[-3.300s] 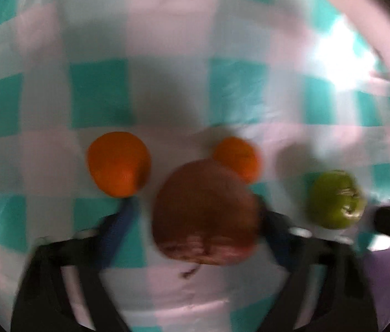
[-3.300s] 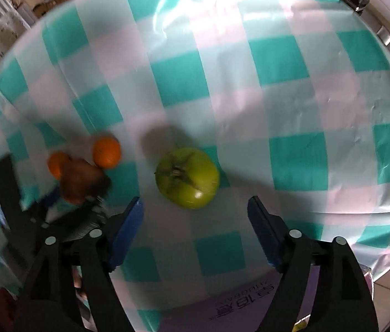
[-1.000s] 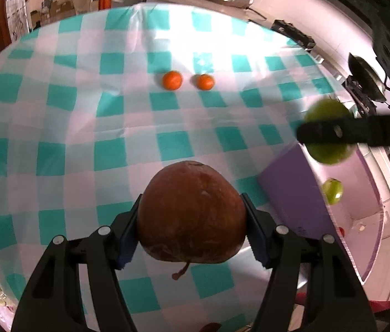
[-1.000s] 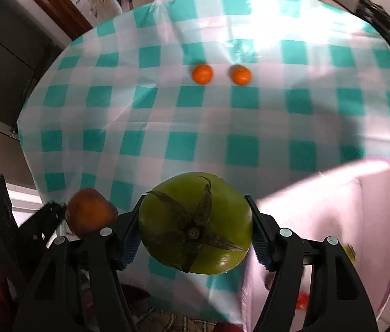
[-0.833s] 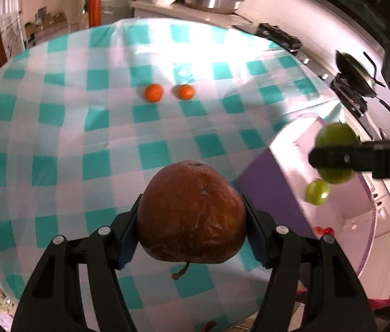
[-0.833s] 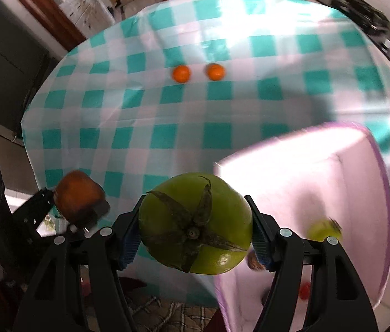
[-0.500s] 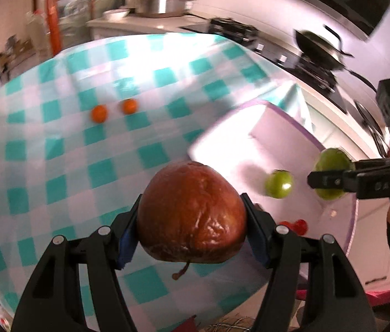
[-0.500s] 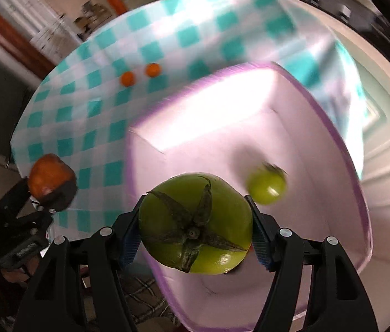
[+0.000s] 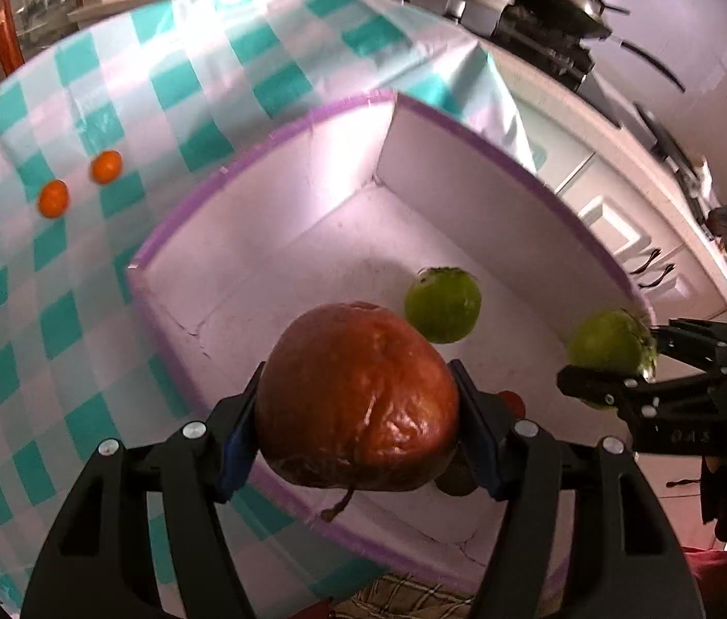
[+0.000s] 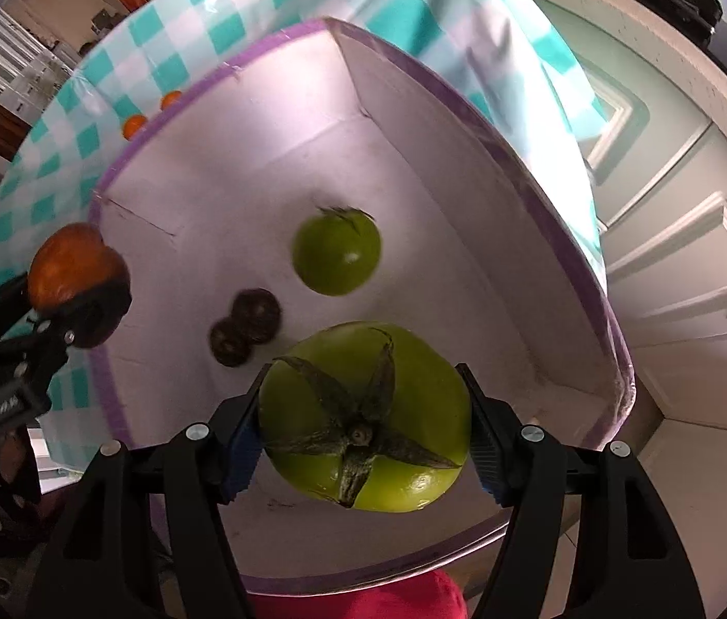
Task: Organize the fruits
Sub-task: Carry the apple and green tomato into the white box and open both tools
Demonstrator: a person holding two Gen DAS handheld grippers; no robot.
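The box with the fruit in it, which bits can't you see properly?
- Left wrist view: the brown fruit in the left gripper hides the box floor behind it; a small red thing peeks out, unidentifiable.
- Right wrist view: the held green fruit covers the near floor.
- Two dark round things: too blurred to name.

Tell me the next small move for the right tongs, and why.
Probably lower a little and open. The right tongs hold the green tomato above the white box, over bare floor near another green tomato and two dark fruits.
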